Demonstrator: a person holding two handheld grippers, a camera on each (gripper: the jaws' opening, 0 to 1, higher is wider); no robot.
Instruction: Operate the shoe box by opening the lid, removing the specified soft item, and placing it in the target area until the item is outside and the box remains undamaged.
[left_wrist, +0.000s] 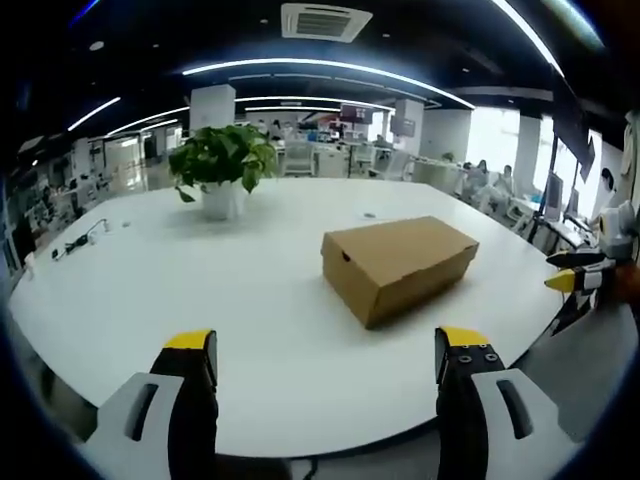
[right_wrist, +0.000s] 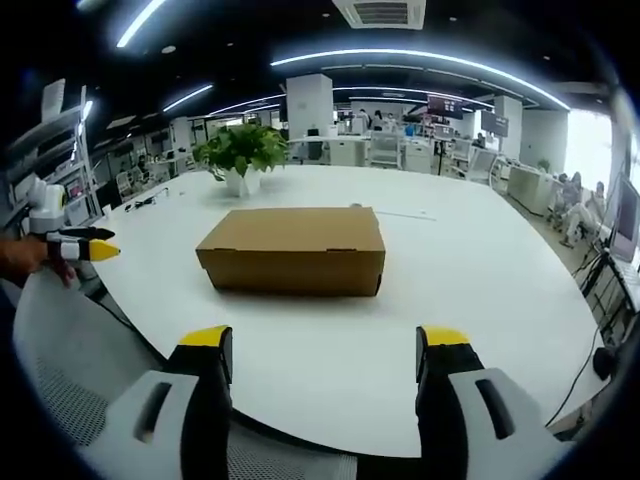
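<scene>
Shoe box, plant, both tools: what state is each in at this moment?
Box: lid shut, flat on the white table, untouched.
Plant: upright in its white pot, beyond the box.
Left tool: open, empty, short of the box.
Right tool: open, empty, short of the box.

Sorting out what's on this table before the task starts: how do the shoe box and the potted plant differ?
The shoe box is brown cardboard, low and long, lying flat with its lid shut; the potted plant is green leaves rising from a small white pot. The shoe box sits nearer both grippers; the potted plant stands farther back toward the table's far edge. Both rest on the same white table, apart from each other.
</scene>
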